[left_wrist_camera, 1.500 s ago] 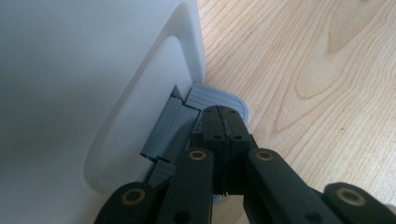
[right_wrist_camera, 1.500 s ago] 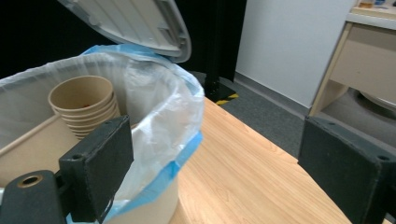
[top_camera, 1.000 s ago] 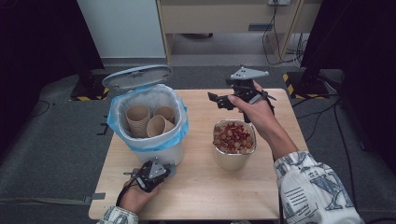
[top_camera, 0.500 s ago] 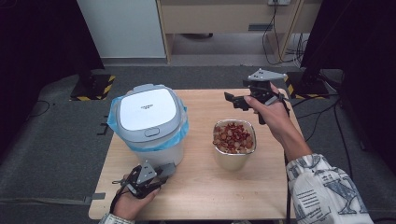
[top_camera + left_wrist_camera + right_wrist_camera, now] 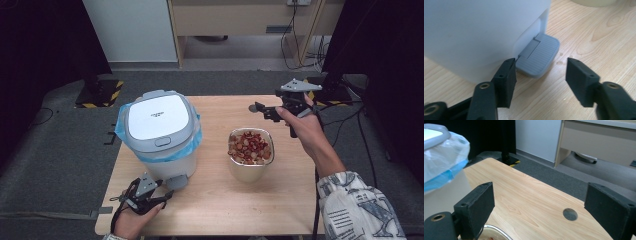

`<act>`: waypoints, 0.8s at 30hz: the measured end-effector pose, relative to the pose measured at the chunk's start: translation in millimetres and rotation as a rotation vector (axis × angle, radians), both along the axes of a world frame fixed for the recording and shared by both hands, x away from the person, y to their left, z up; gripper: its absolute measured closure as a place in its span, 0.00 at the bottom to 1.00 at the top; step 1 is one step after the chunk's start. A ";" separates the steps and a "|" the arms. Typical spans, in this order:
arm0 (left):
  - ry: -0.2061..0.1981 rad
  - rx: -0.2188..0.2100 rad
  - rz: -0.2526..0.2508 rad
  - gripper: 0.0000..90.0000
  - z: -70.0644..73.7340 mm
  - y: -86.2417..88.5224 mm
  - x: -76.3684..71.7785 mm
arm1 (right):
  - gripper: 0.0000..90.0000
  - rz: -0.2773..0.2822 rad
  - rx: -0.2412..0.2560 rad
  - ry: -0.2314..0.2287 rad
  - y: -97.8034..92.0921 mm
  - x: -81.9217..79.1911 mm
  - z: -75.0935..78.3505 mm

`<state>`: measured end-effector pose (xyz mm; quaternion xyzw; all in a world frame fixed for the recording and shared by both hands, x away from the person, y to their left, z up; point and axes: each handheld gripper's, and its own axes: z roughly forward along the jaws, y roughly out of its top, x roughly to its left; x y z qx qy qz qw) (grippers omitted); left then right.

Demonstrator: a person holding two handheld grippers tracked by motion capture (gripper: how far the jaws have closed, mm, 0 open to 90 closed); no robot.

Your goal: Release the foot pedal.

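Bin (image 5: pixel 161 135): a white pedal bin with a grey lid, standing on the left half of the table (image 5: pixel 220 200); the lid lies flat and closed on top.
Liner: a blue bag (image 5: pixel 192 145) is folded over the bin's rim and shows as a band under the lid (in the right gripper view it bulges pale and crinkled at the far left (image 5: pixel 446 157)).
Pedal (image 5: pixel 538 55): a grey ribbed foot pedal sticks out from the bin's base at the near side and rests on the wood.
Left gripper (image 5: pixel 142 194): low at the table's near left edge, just in front of the bin; in its own view (image 5: pixel 539 75) the jaws stand wide apart with nothing between them, the left one right against the bin's wall beside the pedal, the right one clear of the pedal over bare wood.
Right gripper (image 5: pixel 267 110): held up above the far right part of the table, well apart from the bin; its jaws spread wide and empty (image 5: pixel 539 207).
Bowl (image 5: pixel 251 156): a metal bowl of reddish-brown pieces, right of the bin and near the table's middle; its rim shows at the bottom of the right gripper view (image 5: pixel 496 232).
Hole (image 5: pixel 570 214): a small round dark hole in the tabletop near the far edge.
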<state>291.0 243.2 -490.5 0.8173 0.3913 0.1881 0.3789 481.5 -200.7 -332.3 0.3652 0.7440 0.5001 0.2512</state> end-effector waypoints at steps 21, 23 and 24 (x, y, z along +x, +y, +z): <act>0.028 -0.018 0.121 0.20 -7.0 31.8 4.3 | 0.09 -0.141 -0.008 0.010 -69.0 -24.6 -33.1; 0.025 -0.009 0.131 0.19 -7.6 33.6 5.2 | 0.09 -0.153 -0.016 0.019 -74.7 -28.0 -40.0; 0.024 -0.010 0.138 0.18 -8.1 34.9 6.0 | 0.09 -0.158 -0.016 0.025 -76.4 -29.5 -42.9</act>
